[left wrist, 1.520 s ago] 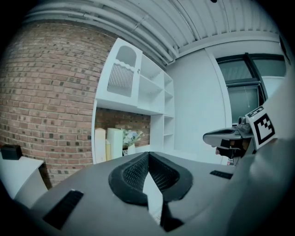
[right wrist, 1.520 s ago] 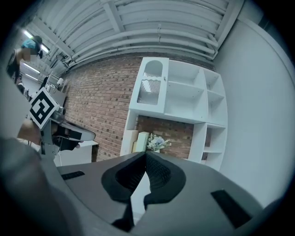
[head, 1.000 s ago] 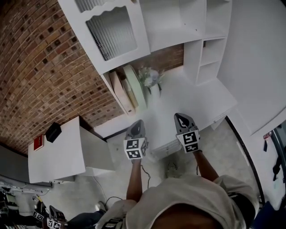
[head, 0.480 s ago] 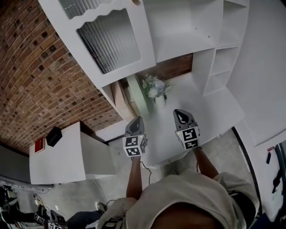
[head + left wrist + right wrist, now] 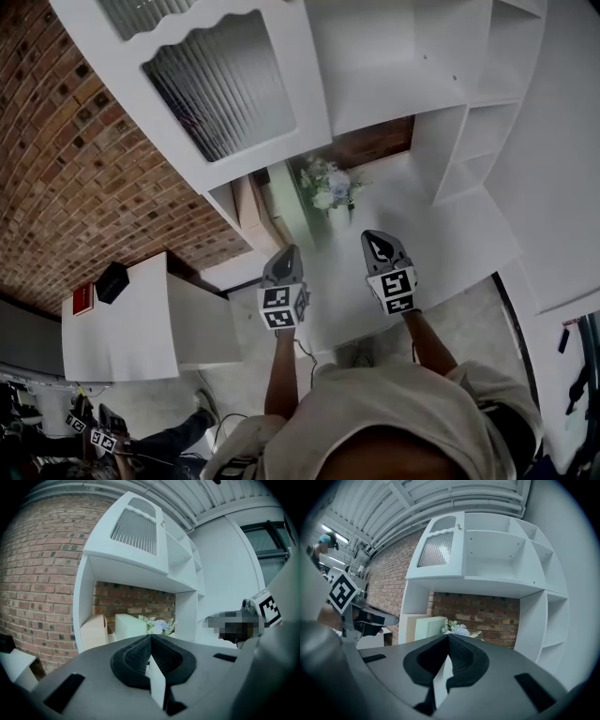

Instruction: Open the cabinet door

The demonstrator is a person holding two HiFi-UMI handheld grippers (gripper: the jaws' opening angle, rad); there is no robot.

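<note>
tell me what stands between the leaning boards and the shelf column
A vase of flowers on the counter, boards at its left, shelf column at its right, in the head view.

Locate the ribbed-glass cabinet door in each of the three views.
Head view: cabinet door at upper left, seen tilted.
Left gripper view: upper centre, above the jaws.
Right gripper view: upper centre-left, closed.
Shared landmark: the flowers in the open space below the door.
</note>
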